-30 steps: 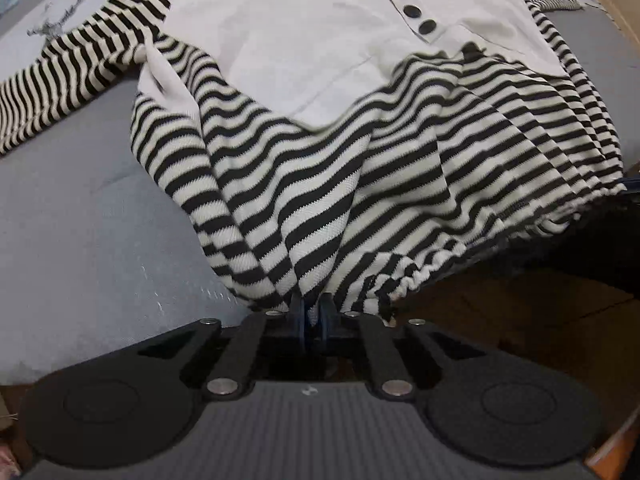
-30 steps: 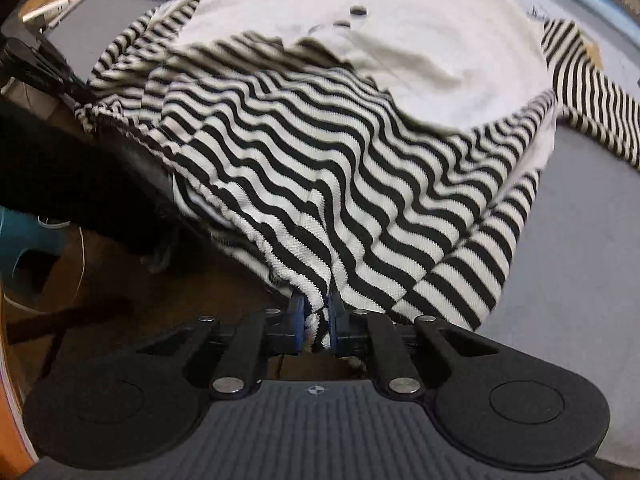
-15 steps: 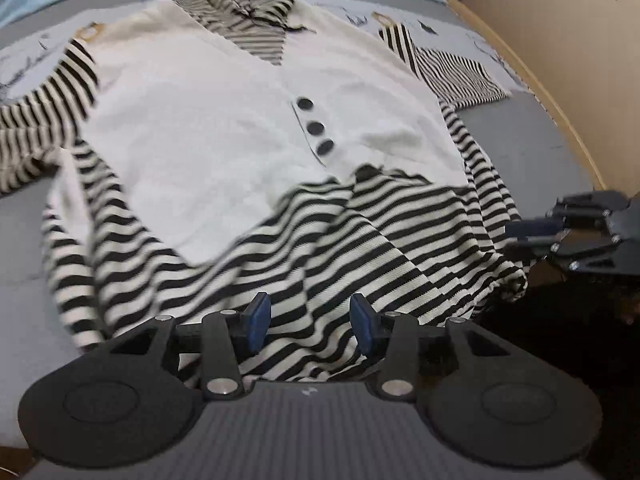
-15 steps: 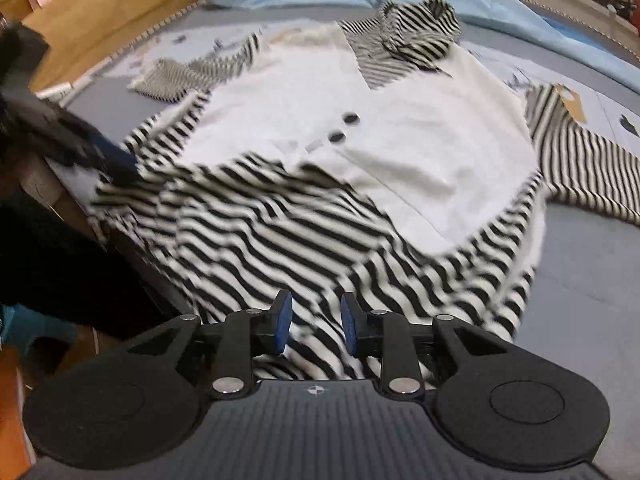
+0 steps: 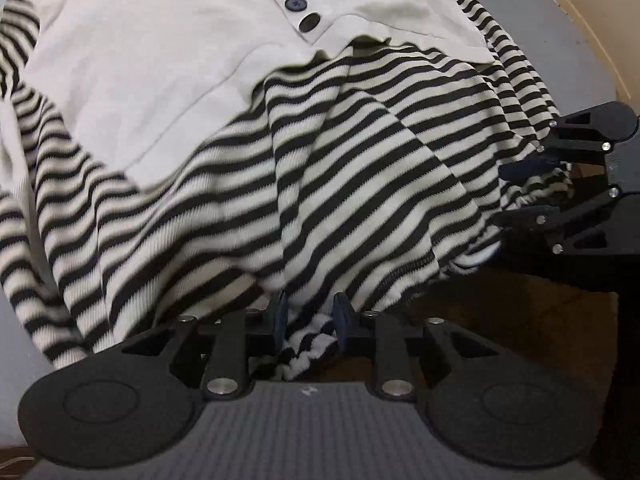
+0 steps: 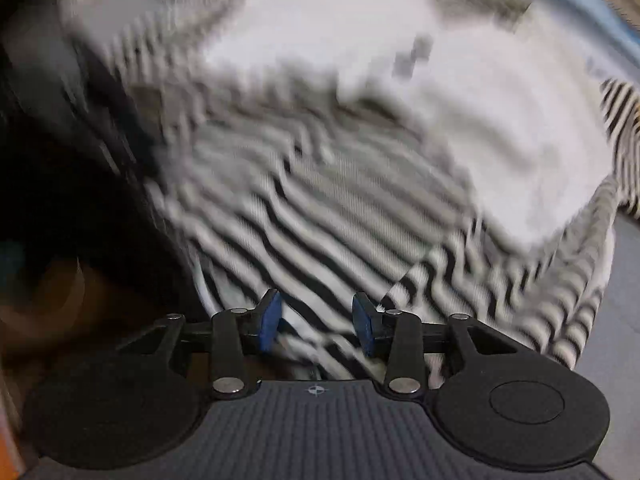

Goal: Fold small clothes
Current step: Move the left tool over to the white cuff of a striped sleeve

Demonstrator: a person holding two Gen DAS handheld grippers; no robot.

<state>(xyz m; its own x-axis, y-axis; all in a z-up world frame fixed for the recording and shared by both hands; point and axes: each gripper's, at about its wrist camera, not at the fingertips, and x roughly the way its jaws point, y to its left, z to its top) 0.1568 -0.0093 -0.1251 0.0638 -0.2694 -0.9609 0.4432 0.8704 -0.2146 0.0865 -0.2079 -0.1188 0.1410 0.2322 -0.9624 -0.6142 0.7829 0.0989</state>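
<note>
A cream knit top (image 5: 168,92) with three black buttons (image 5: 295,3) and a black-and-white striped lower part (image 5: 360,168) lies on a grey surface (image 5: 576,40). Its hem hangs over the near edge. My left gripper (image 5: 310,314) is at that hem with its jaws closing. A bunch of striped hem sits between the pads, which still stand apart. My right gripper (image 6: 318,318) has its jaws opening over the striped cloth (image 6: 360,200); this view is badly blurred. In the left wrist view the right gripper (image 5: 516,192) is at the hem's right end.
Brown floor (image 5: 500,320) shows below the hanging hem. A wooden edge (image 5: 600,12) borders the grey surface at the far right. Striped sleeves lie out to the sides (image 5: 16,40) (image 6: 624,120).
A second ago both grippers were shut on the hem. Half a second ago both hovered open over the top. Now both are back low at the hem, the left narrower, the right wider.
</note>
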